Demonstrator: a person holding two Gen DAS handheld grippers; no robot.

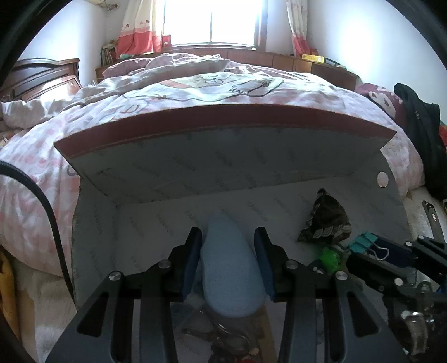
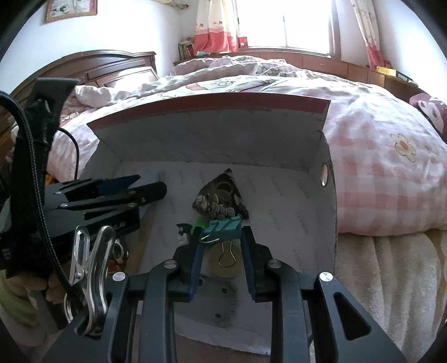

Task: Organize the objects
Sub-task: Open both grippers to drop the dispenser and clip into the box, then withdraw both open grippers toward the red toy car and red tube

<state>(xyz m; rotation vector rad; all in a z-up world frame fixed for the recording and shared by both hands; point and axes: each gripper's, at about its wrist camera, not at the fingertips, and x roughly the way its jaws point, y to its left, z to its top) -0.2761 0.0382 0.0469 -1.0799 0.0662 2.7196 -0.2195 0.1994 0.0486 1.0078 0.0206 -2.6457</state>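
Rumpled pink quilt (image 2: 377, 173), curtained window (image 1: 212, 22)

Teal binder clip (image 2: 223, 227) and pale-blue sponge (image 1: 232, 268) in box (image 2: 279, 190)

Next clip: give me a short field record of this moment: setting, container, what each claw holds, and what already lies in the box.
setting: bedroom, open box on the floor against a bed
left claw: closed on a light blue soft object, over the box
right claw: shut on a teal binder clip
in box: patterned triangular pouch, green item
box lid: raised, red edge
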